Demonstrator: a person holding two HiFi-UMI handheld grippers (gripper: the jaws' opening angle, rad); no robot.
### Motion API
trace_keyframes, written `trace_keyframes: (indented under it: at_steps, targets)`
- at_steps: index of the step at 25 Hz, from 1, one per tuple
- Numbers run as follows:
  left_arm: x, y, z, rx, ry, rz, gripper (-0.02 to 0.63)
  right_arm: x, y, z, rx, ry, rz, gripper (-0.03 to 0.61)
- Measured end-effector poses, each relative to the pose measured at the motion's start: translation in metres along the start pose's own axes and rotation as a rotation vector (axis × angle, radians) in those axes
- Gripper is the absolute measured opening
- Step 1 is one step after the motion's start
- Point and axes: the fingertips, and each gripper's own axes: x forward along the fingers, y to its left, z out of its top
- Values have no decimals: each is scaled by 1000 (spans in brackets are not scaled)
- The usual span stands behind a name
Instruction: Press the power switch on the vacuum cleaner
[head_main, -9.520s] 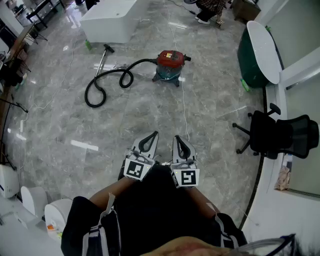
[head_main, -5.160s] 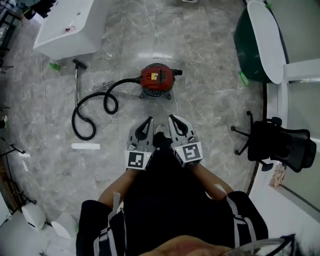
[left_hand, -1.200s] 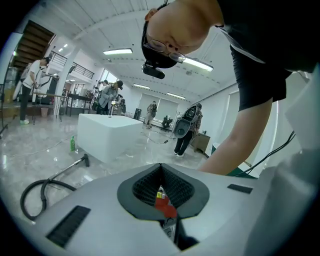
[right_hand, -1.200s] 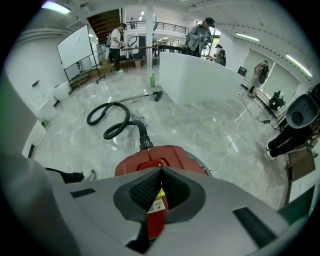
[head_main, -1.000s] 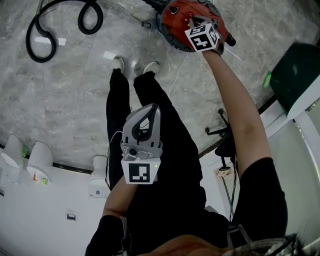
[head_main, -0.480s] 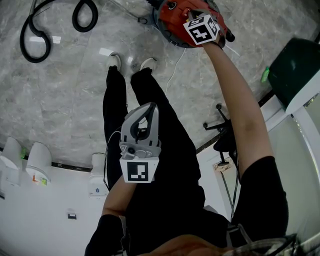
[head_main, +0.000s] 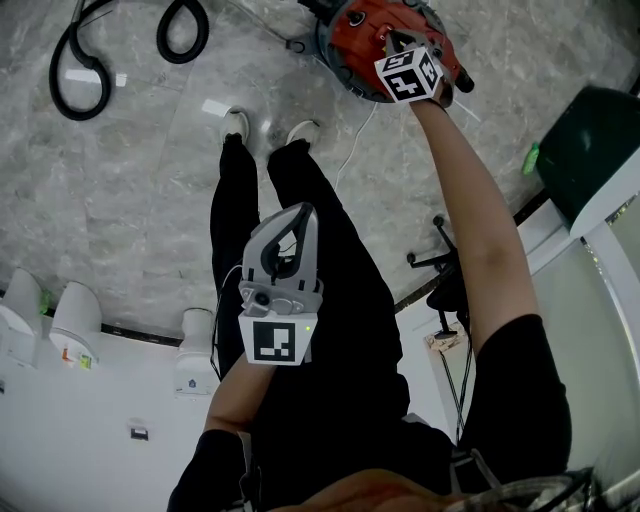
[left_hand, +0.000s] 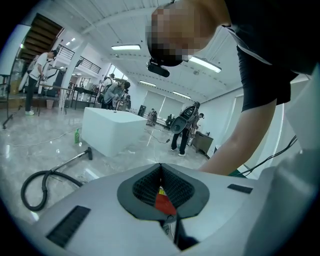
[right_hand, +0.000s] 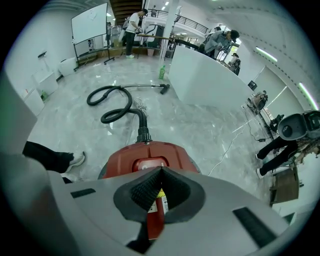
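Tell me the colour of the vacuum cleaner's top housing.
The vacuum cleaner top is red, seen best in the right gripper view.

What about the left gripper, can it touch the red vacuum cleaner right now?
Probably not from there. The left gripper is held back over the person's legs, far short of the vacuum cleaner. Nothing blocks the way; it would just need stretching out, like the right gripper at the vacuum's top.

The right gripper (head_main: 390, 42) is held at arm's length over the top of the red vacuum cleaner (head_main: 352, 32), which stands on the marble floor (head_main: 130, 210); contact cannot be told. The left gripper (head_main: 302, 214) is held near the body, jaws together. A black hose (head_main: 53, 88) is seen coiled beyond the white shoes (head_main: 236, 123).
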Motion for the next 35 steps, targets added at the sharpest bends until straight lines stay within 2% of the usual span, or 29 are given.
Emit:
trace_keyframes:
  at_steps: [6, 9, 14, 18, 21, 24, 28, 31, 33, 35]
  targets:
    - [-6, -8, 10, 22, -5, -34, 18, -27, -9, -3, 145, -69, -51, 15]
    - [-6, -16, 9, 14, 7, -59, 18, -52, -5, 0, 192, -147, -48, 15]
    - [-5, -43, 18, 20, -2, -147, 18, -94, 25, 12, 221, -284, 3, 15]
    - [-12, -66, 18, 29, 17, -235, 18, -131, 45, 19, 280, -345, -9, 15]
    - [-22, -75, 25, 52, 15, -266, 18, -170, 51, 19, 359, -405, -21, 15]
    - [-27, -80, 32, 91, 10, -291, 18, -212, 45, 19, 413, -459, -76, 15]
    - [-40, -102, 37, 142, 47, -372, 18, -280, 28, 15, 499, -512, -220, 15]
    - [-40, -108, 47, 166, 64, -407, 18, -338, 17, 13, 659, -560, -287, 15]
    - [-41, -108, 62, 152, 64, -401, 18, -377, 23, 10, 770, -568, -309, 15]
    - [-46, -113, 84, 163, 40, -408, 18, -416, 36, 13, 838, -591, -315, 15]
